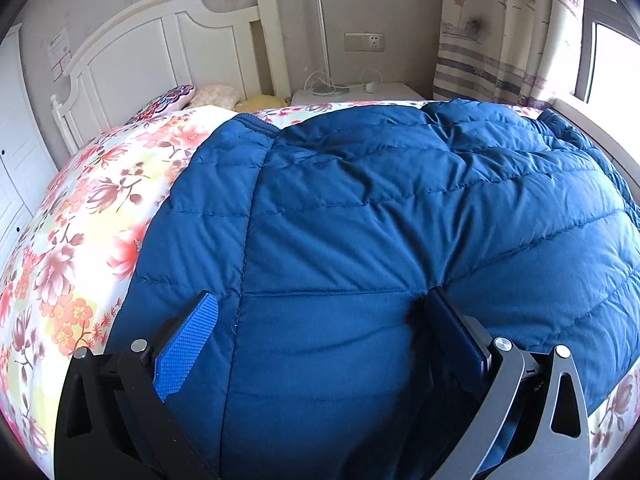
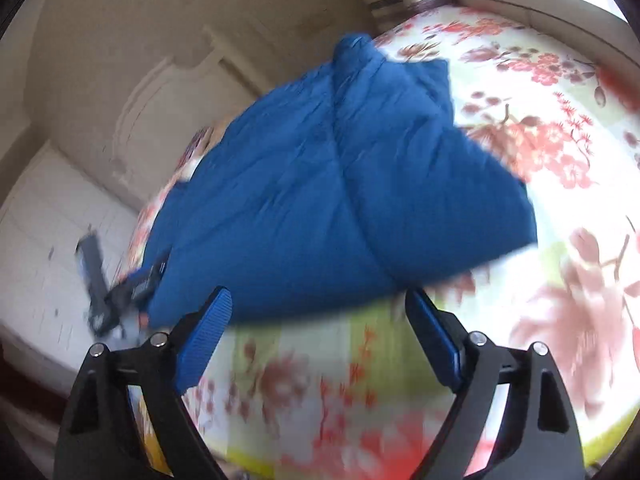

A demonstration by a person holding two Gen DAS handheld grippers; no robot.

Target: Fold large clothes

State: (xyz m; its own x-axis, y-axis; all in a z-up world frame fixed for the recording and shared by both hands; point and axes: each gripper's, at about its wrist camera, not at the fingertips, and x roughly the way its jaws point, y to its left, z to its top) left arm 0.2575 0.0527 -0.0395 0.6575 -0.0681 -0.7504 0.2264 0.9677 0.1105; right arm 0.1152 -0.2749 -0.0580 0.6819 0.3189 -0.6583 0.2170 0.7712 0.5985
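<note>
A blue quilted jacket (image 1: pixel 400 216) lies spread on the bed (image 1: pixel 80 216), puffy, with stitched seams running across it in bands and a ribbed edge at its far end. In the right wrist view the jacket (image 2: pixel 320 200) shows as a folded, roughly triangular slab, blurred by motion.

The left tool (image 1: pixel 320 304) has its jaws wide apart, one on each side of a stretch of jacket; its pads (image 1: pixel 188 344) are ribbed blue rubber on black arms. Whether they press into the fabric or only sit over it cannot be told. The right tool (image 2: pixel 318 300) also has its jaws apart, just beside the jacket's near edge, over bare bedding and gripping nothing. A blurred dark shape beside the jacket in the right wrist view is probably the left tool, but that cannot be made out for sure.

The bed carries a sheet printed with pink and red flowers on white and pale green. Beyond the jacket stand a white panelled headboard (image 1: pixel 160 44) with a turned post, and pillows (image 1: pixel 188 96) at its foot. Beside the headboard is a white nightstand (image 1: pixel 356 94) with a thin lamp (image 1: pixel 324 40) and white cables on it, below a wall socket (image 1: pixel 362 41). A striped curtain (image 1: pixel 496 32) hangs beyond the jacket by a bright window (image 1: pixel 612 64). The wall is plain beige.
</note>
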